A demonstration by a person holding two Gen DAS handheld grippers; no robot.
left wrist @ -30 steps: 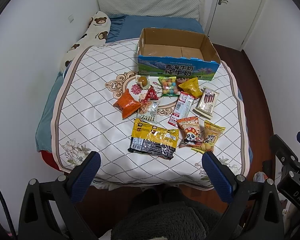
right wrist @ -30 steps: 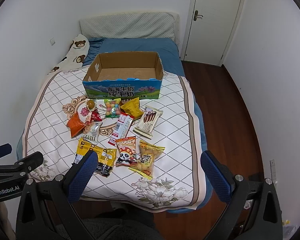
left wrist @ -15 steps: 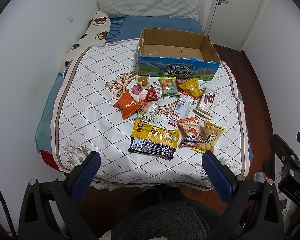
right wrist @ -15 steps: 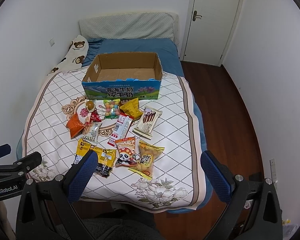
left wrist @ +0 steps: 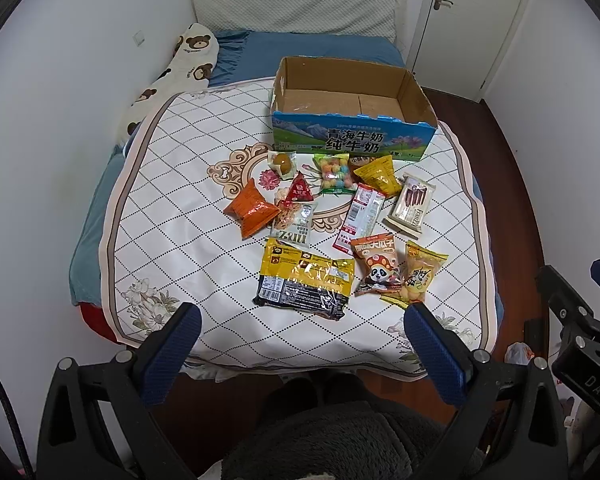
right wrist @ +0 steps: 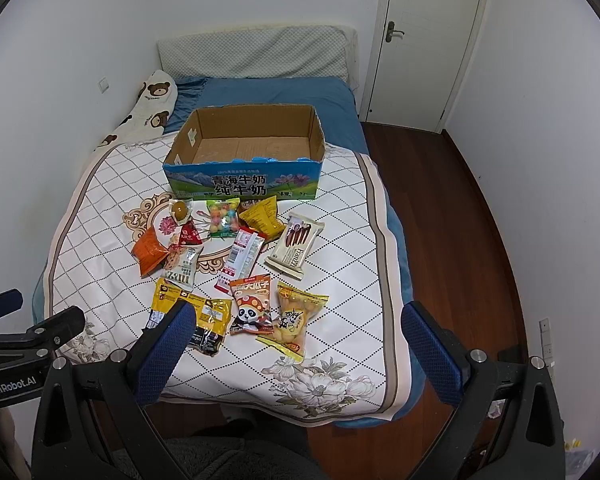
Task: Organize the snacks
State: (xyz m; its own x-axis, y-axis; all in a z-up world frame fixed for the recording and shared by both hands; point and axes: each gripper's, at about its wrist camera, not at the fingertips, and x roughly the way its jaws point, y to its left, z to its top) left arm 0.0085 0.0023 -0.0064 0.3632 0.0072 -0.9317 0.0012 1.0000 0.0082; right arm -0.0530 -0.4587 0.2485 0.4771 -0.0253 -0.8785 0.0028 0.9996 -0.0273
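both grippers, left gripper point(left wrist: 300, 330) and right gripper point(right wrist: 296, 328), spread wide, empty; yellow-black noodle pack point(left wrist: 306, 278) well short of milk carton box point(left wrist: 352, 140) looks light, crinkly, slippery: pinch an edge seam.

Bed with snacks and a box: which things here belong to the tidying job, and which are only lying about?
Belong to the job:
- cardboard box, open with nothing inside
- large yellow-black packet
- panda packet
- orange packet
- candy bag
- wafer pack

Just lying about:
- bear pillow
- quilted cover
- door
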